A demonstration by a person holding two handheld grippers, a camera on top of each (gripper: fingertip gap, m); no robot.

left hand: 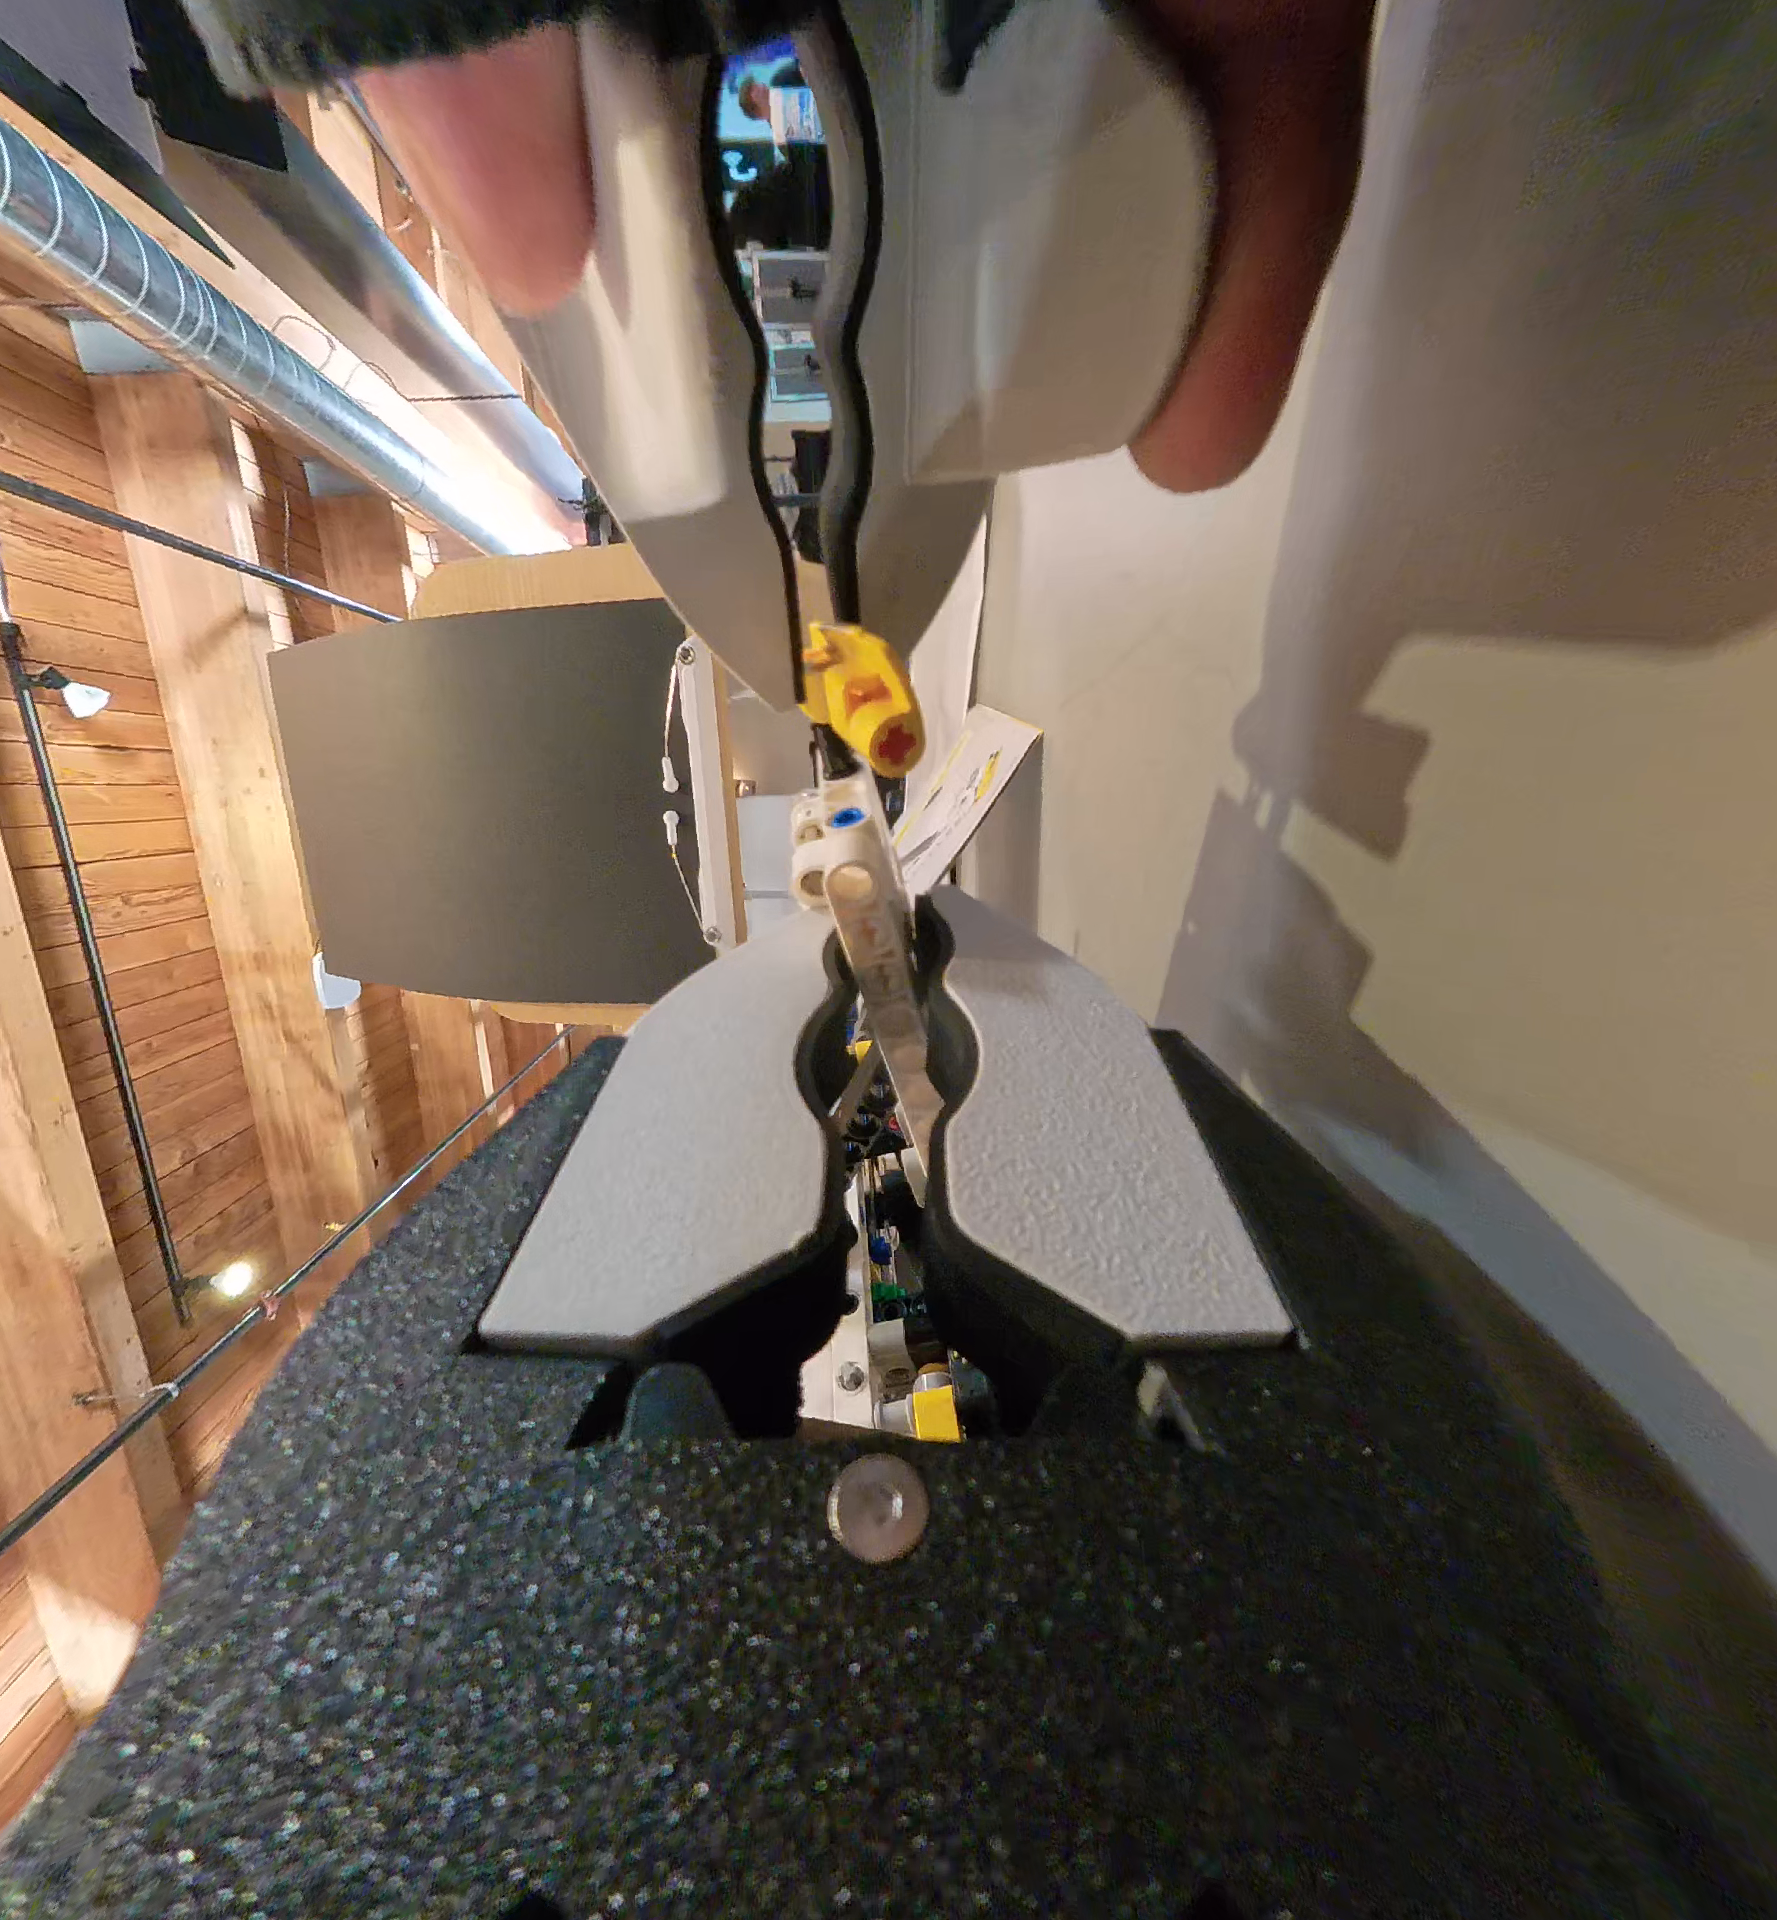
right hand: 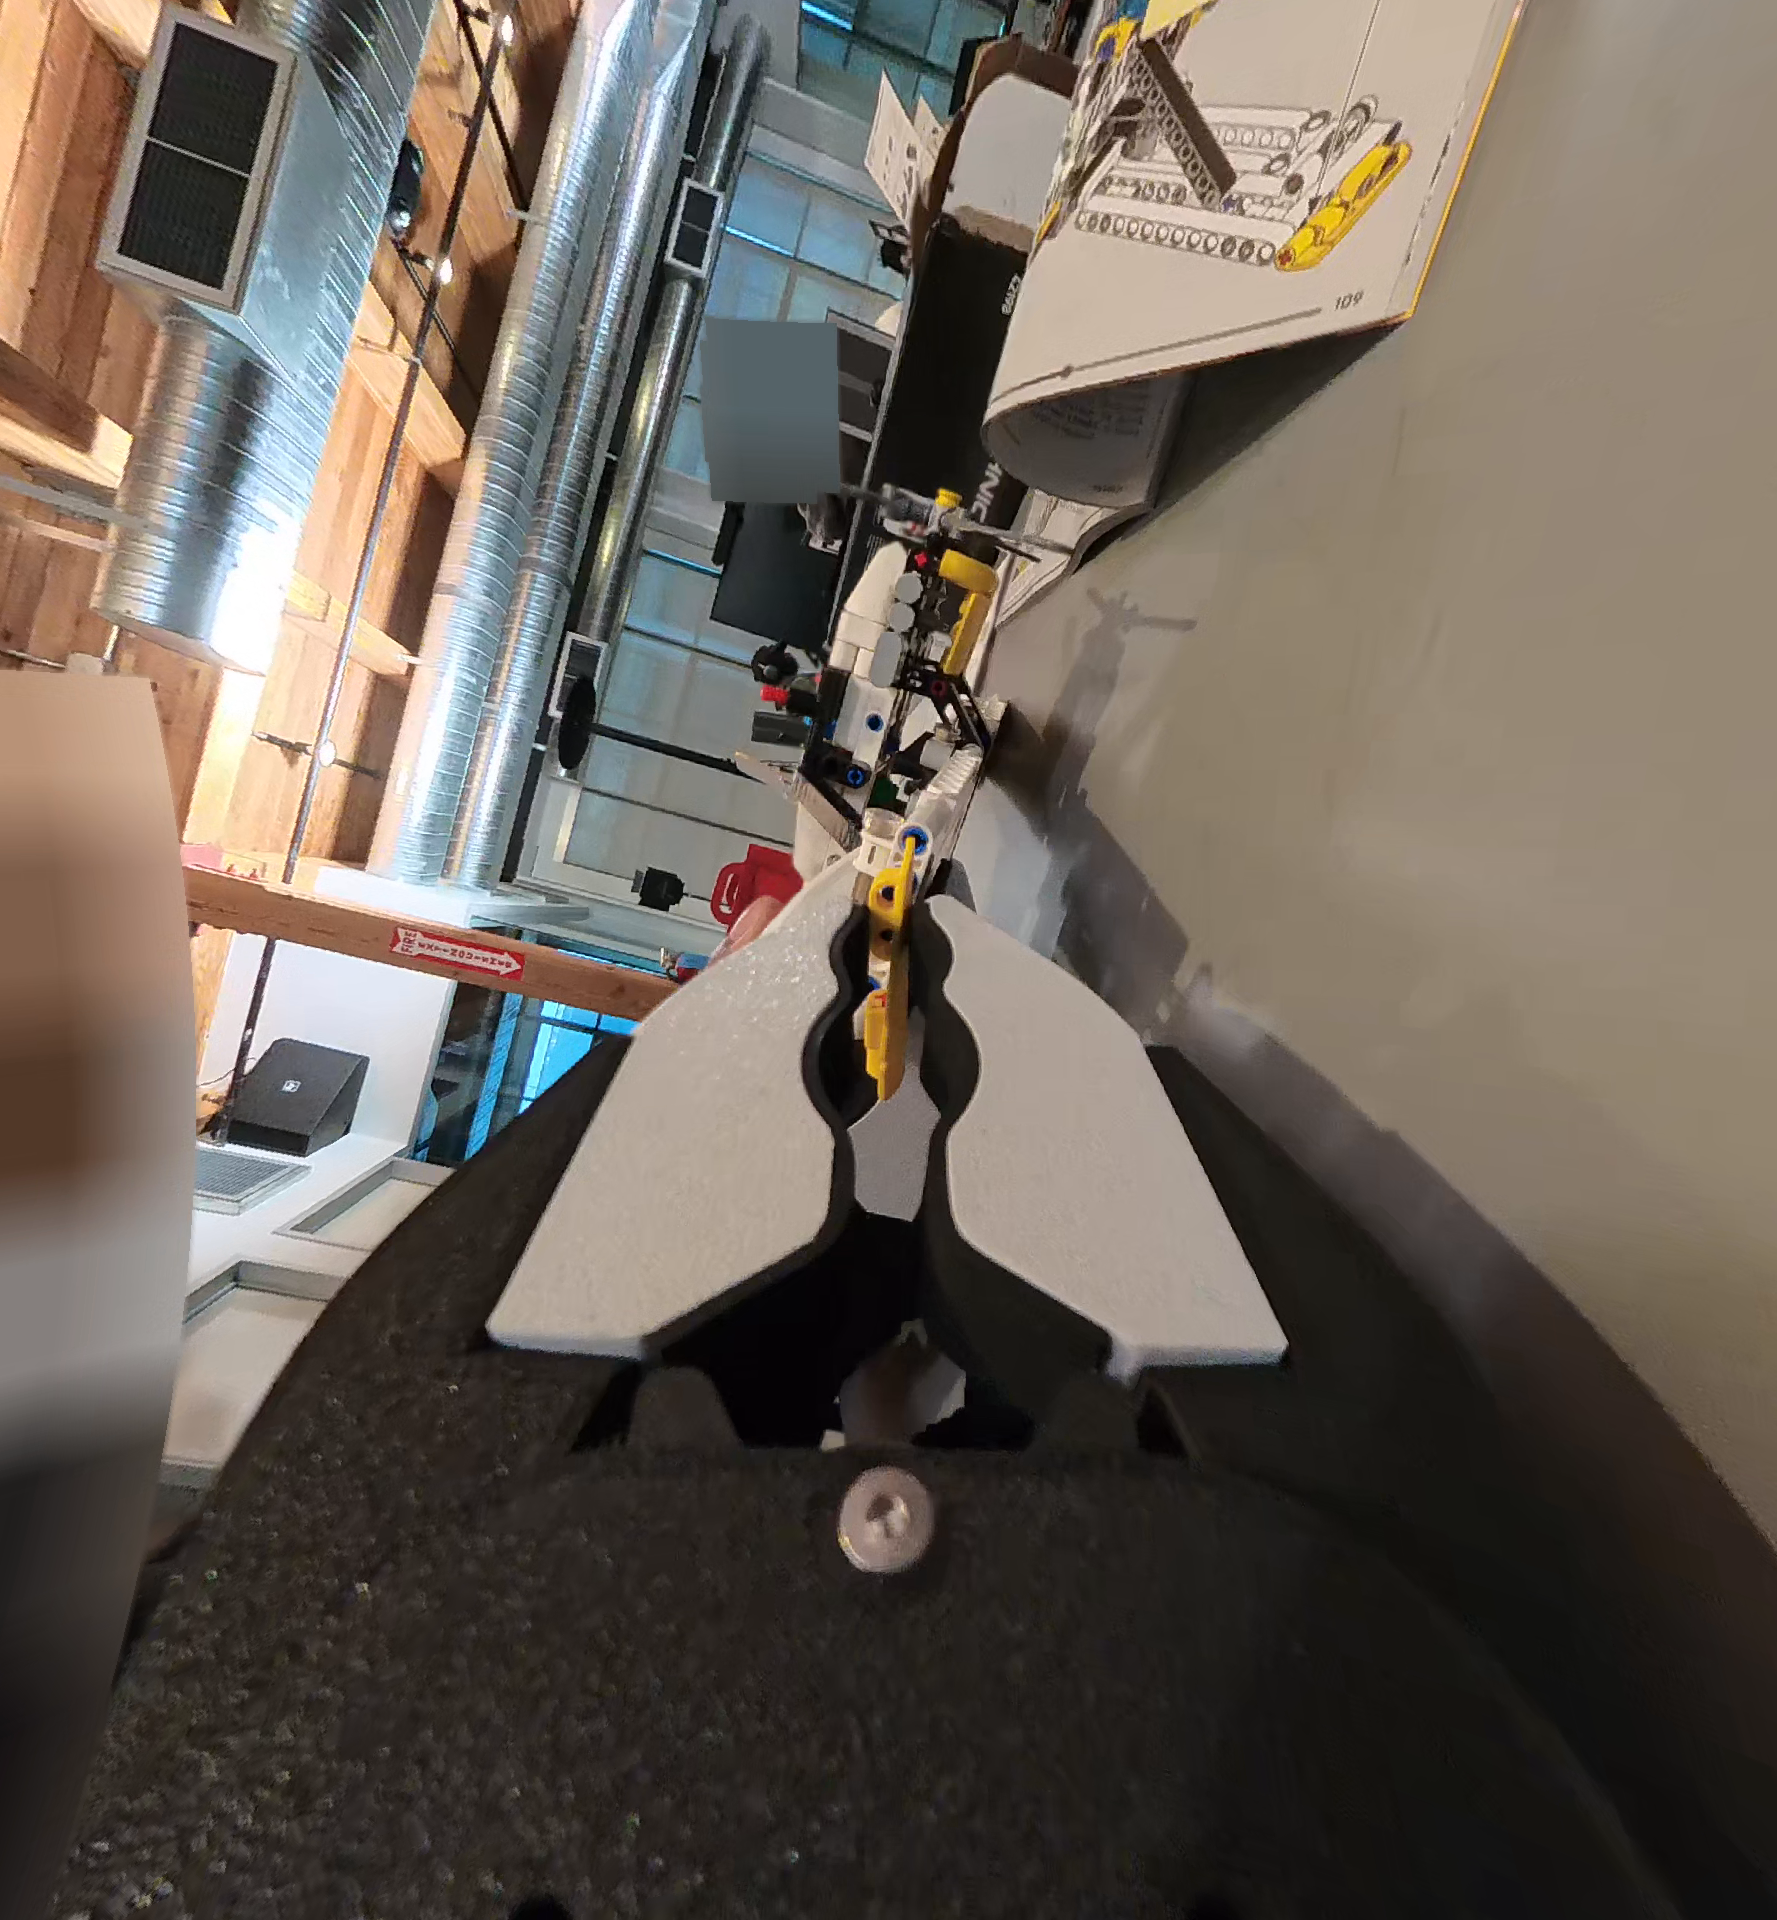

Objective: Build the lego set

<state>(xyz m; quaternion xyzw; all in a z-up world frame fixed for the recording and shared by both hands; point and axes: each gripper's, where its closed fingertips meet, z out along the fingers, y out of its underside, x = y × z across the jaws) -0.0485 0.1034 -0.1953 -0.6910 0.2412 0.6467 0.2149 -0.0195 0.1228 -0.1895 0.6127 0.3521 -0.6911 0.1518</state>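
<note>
L claw (left hand: pixel 879 935) clamped on grey beam (left hand: pixel 882 987); R claw (right hand: pixel 889 925) (facing it) grips yellow piece (right hand: pixel 889 977).

Right gripper (right hand: pixel 889 935): I see its grey fingers closed on a yellow perforated beam (right hand: pixel 886 987), black pads pressing both its sides.
Beam tip: it reaches a white connector (right hand: pixel 879 844) with blue pins, possibly touching; blur hides the join.
Beyond: a partly built brick model (right hand: pixel 899 675) stands on the grey table (right hand: pixel 1435 831).
Far end: an open instruction booklet (right hand: pixel 1227 208) rests there.
Background: silver ducts (right hand: pixel 240 364) against wood.
</note>
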